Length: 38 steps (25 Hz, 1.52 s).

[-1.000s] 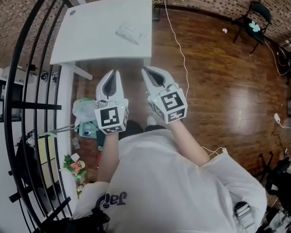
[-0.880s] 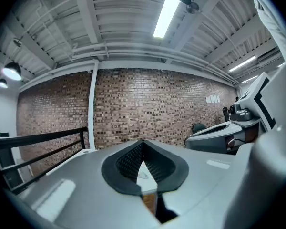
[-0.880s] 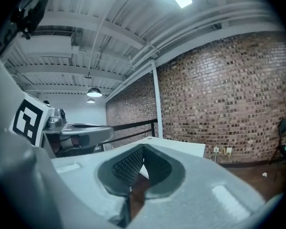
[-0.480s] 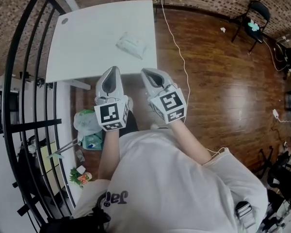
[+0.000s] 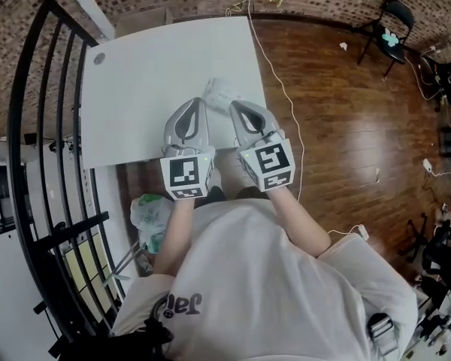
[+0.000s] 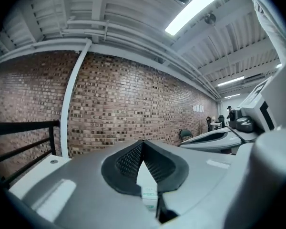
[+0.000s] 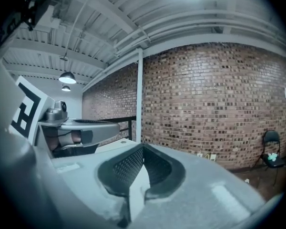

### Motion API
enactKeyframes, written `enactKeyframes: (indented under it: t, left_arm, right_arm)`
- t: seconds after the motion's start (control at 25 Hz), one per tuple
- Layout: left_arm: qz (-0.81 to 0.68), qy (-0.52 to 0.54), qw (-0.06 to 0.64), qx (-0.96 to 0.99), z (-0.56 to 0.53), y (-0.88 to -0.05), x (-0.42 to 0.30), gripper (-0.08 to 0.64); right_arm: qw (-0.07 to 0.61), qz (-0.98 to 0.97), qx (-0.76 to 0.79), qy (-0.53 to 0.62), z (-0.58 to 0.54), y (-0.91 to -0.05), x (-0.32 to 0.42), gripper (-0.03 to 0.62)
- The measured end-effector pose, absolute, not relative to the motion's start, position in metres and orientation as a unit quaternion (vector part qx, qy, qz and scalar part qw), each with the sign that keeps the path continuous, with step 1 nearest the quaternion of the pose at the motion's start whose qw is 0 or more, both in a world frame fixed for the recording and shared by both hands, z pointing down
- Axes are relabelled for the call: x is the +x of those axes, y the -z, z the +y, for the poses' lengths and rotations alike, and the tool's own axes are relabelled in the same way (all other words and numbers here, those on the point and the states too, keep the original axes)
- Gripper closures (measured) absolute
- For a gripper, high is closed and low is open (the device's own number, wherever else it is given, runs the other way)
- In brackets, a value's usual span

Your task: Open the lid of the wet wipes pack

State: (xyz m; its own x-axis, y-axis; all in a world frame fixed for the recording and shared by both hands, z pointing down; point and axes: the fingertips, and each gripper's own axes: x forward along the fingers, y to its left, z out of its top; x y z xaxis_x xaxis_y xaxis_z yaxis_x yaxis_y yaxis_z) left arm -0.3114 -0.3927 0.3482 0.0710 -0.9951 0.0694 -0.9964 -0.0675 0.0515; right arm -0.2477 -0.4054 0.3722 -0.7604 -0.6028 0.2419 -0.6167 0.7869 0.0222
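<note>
While a black railing (image 5: 11,149) curves along the left side of the white table (image 5: 143,89), both grippers hang side by side over the table's near edge. The left gripper (image 5: 201,102) points across the table. Its jaws are pressed together at the tips and hold nothing. The wet wipes pack (image 5: 218,90) lies on the table toward its right edge, just past the two sets of tips and between them. It is partly hidden, so its lid cannot be made out. The right gripper (image 5: 234,105) is likewise closed tight and empty. Right of the table lies a wood floor (image 5: 346,126), with a black chair (image 5: 391,25) well away from the table.
</note>
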Motion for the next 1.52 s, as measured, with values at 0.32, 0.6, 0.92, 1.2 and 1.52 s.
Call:
enactKeyframes:
  t: [0.32,0.6,0.92,1.2,1.52]
  left_arm:
    - [-0.633,-0.035,0.104,0.767,-0.424,-0.409,-0.329,0.545]
    - [-0.609,-0.108,0.161,0.769,-0.459,-0.486,-0.344,0.545]
    - [-0.529,-0.18,0.215,0.801,-0.485,-0.563,-0.328,0.545]
    - [-0.493,-0.247,0.225,0.803,-0.504,-0.61,-0.317,0.545]
    - [-0.49,-0.243,0.214,0.809,-0.504,-0.624,-0.314,0.545]
  right_arm:
    - [0.181,-0.905,0.377,-0.071,-0.419,-0.42,-0.256,0.604]
    - [0.197,-0.9,0.371,-0.113,-0.424,-0.463,-0.252,0.604]
    - [0.195,-0.874,0.405,-0.186,-0.437,-0.516,-0.259,0.604]
    - [0.186,-0.852,0.426,-0.24,-0.448,-0.553,-0.25,0.604]
    - [0.211,-0.853,0.421,-0.227,-0.459,-0.578,-0.255,0.595]
